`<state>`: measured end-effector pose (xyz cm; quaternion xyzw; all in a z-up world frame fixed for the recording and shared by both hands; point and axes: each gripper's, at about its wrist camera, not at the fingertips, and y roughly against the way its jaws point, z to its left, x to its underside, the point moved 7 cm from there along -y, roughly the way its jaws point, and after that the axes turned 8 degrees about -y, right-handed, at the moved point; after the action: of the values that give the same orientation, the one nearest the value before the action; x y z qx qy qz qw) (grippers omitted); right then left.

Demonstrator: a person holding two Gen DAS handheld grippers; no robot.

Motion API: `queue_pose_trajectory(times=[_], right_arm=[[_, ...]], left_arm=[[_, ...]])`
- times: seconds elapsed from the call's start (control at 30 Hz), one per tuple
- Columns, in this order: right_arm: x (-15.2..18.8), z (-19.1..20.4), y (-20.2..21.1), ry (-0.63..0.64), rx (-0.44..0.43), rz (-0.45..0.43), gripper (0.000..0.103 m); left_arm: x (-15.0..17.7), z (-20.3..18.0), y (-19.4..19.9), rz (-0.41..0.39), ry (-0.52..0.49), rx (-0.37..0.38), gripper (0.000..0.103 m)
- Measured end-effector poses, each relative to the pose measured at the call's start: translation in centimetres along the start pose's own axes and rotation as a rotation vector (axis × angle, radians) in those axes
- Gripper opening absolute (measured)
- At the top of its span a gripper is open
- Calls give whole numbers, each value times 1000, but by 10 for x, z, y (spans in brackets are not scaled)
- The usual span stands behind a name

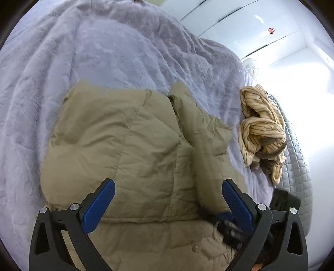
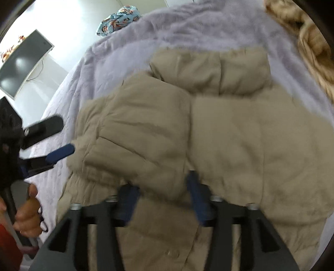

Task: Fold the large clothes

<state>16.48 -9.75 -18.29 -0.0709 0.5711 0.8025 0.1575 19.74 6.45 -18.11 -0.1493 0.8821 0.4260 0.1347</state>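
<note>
A beige puffer jacket (image 1: 129,146) lies on a lilac fuzzy blanket (image 1: 83,52) on the bed. Its hood (image 2: 210,70) points away in the right wrist view, and a sleeve (image 2: 135,133) is folded over the body (image 2: 261,156). My left gripper (image 1: 168,191) is open above the jacket, with nothing between its blue pads. It also shows at the left of the right wrist view (image 2: 60,135), open, beside the jacket's edge. My right gripper (image 2: 161,187) has its jaws around the folded sleeve's lower edge; the frame is blurred, so the grip is unclear.
A crumpled tan striped garment (image 1: 263,129) lies on the bed to the right, on a grey quilted cover (image 1: 296,166). A white wardrobe (image 1: 261,31) stands behind. A monitor (image 2: 23,62) and a patterned blue cloth (image 2: 119,18) are beyond the bed.
</note>
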Motion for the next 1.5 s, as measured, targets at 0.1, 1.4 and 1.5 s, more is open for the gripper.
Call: queue_pose_trajectory(times=[0.1,1.4,1.5], right_arm=[[14,-36,17,-111,-16,2,70],[17,-222,123,-517,110,-229,78],[-4,-227,131,-500,145,-271,58]], left_arm=[[4,-4,-14,34,-6,4,102],[0,-21,-8,58,-292,-304,26],[-3,-45,-21,49,-341,-284,26]])
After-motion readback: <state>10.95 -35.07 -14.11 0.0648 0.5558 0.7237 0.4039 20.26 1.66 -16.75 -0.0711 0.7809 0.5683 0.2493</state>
